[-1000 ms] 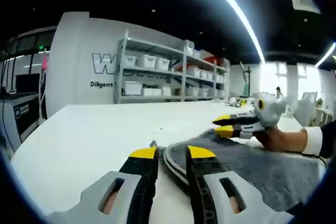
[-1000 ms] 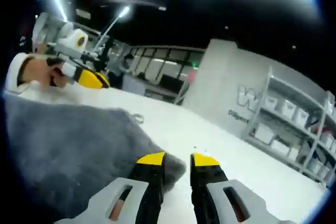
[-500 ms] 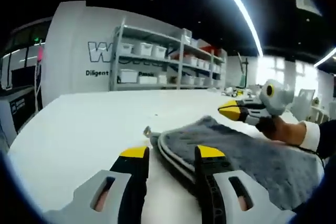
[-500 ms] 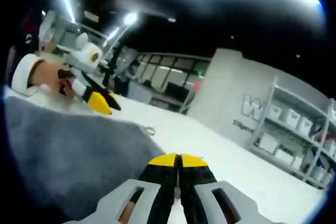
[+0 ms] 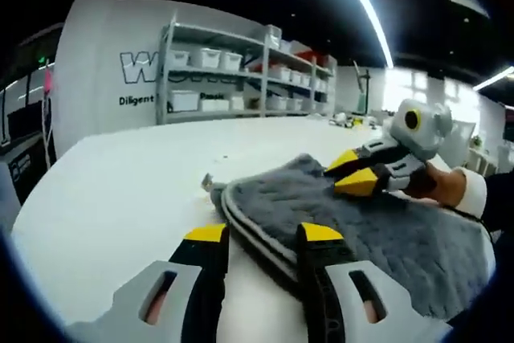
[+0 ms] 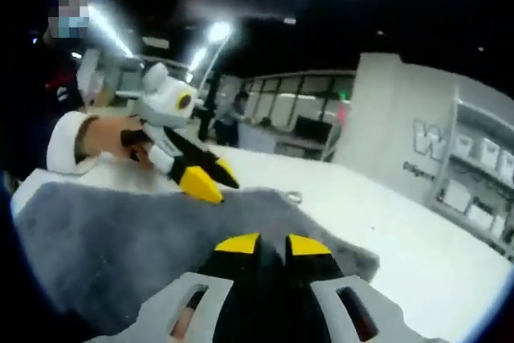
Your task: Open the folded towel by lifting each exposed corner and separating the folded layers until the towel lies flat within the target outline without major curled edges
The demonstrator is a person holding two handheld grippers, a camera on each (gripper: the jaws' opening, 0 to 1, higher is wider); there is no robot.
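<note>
A grey towel point(image 5: 377, 226) lies folded on the white table point(image 5: 112, 190), its layered piped edge running between my left gripper's point(image 5: 263, 234) open jaws. My right gripper point(image 5: 350, 173) comes in from the right, held by a hand, and hovers just over the towel's far part with its yellow tips apart. In the right gripper view the towel point(image 6: 120, 238) spreads under and left of my right gripper point(image 6: 273, 245), whose jaws stand slightly apart over the cloth, the gap dark. A towel corner point(image 6: 363, 263) lies flat to their right. The left gripper point(image 6: 207, 180) points in from the left.
A small hanging loop point(image 5: 207, 180) sticks out at the towel's corner. Shelves with white bins point(image 5: 217, 78) stand beyond the table's far edge. A hand with a white cuff point(image 6: 68, 140) holds the left gripper. Bare table point(image 6: 434, 247) lies right of the towel.
The right gripper shut half a second ago, has parted its jaws again and has moved over the towel toward the left gripper. The left gripper stays open at the folded edge.
</note>
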